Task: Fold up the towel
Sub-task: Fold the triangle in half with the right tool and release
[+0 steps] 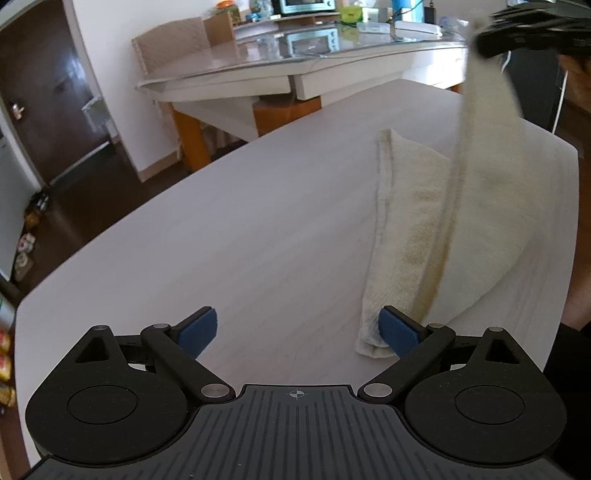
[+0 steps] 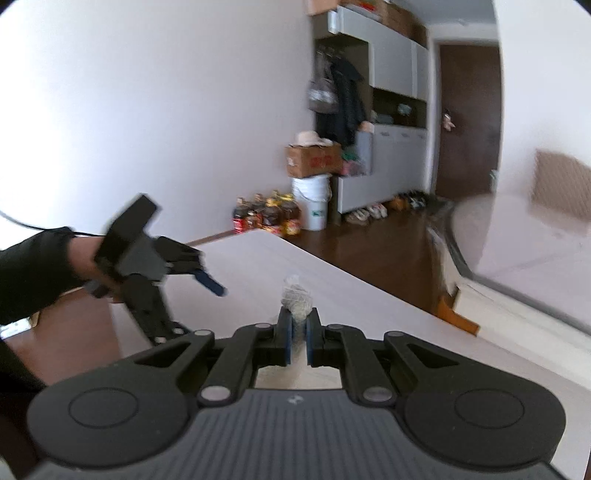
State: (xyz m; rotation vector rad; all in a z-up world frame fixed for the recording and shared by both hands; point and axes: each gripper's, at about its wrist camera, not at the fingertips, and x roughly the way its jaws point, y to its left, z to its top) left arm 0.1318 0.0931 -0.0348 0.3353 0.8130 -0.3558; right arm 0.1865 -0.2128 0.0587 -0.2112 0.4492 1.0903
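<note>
Cream terry cloth lies across the right part of a pale wood-grain table [image 1: 236,236]: this is the towel [image 1: 406,229], its long hemmed edge running away from the near edge of the tabletop, its near end a folded corner that sits just beside the right blue pad of the left gripper [image 1: 297,330]. That gripper hovers low over the bare table with its 2 fingers spread wide and nothing between them (the left pad [image 1: 197,328] is over plain wood, well apart from the cloth).

Further right, 1 part of the towel rises off the table in a steep, taut sheet, narrowing to a corner at the top right of the left wrist view, where the black, blurred right gripper [image 1: 532,33] has it.

From the right wrist view the same grip shows up close: the right gripper [image 2: 298,334] has its fingers drawn narrow, pinching a bunched grey-white tuft of towel [image 2: 296,297] that sticks up between the blue pads. To its left in that view, the left gripper [image 2: 177,266] is carried by a hand [image 2: 40,273] in a black glove, its jaws apart over the table.

Beyond the work table stands a glass-topped table [image 1: 258,62] with a microwave [image 1: 306,5] at its back. Along the wall sit bottles [image 2: 266,216], a white bucket [image 2: 312,203] and a cardboard box [image 2: 314,160].
</note>
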